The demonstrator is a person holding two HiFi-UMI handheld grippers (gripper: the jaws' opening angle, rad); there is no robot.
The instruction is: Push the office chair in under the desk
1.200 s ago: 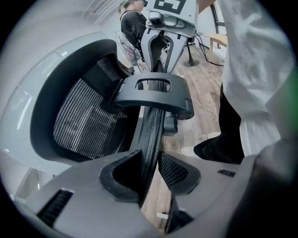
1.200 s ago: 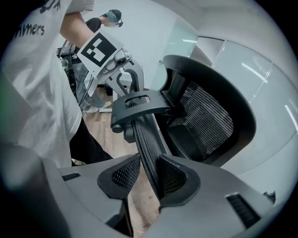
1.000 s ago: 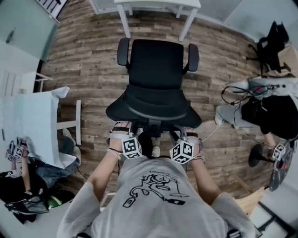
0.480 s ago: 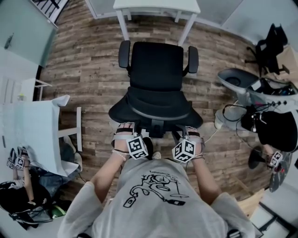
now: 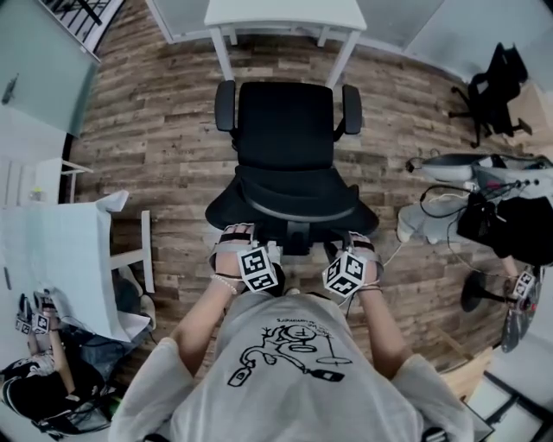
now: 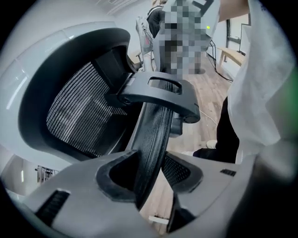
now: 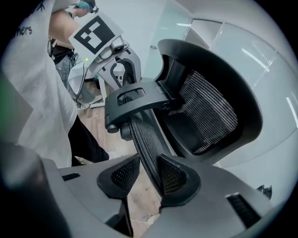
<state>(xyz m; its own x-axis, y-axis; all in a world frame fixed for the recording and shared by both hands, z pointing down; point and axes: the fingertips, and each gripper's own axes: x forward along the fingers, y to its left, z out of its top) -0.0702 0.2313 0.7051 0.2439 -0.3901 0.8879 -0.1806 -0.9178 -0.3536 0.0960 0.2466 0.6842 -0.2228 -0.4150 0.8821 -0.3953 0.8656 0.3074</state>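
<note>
Left claw (image 6: 150, 163), jaws just opened, loosely straddles the backrest rim (image 6: 156, 125) of the office chair (image 5: 288, 129); right claw (image 7: 148, 163) clamps the same rim. Chair at frame centre, short of the desk (image 5: 285, 13) at top. Probably heavy, rigid, free-rolling and swivel-prone, so push both sides evenly. Its armrests (image 5: 225, 104) must clear the desk legs (image 5: 221, 53). A second chair (image 5: 494, 82) stands clear, upper right.

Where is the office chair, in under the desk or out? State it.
Out. In the head view the whole office chair shows, with its seat short of the desk.
</note>
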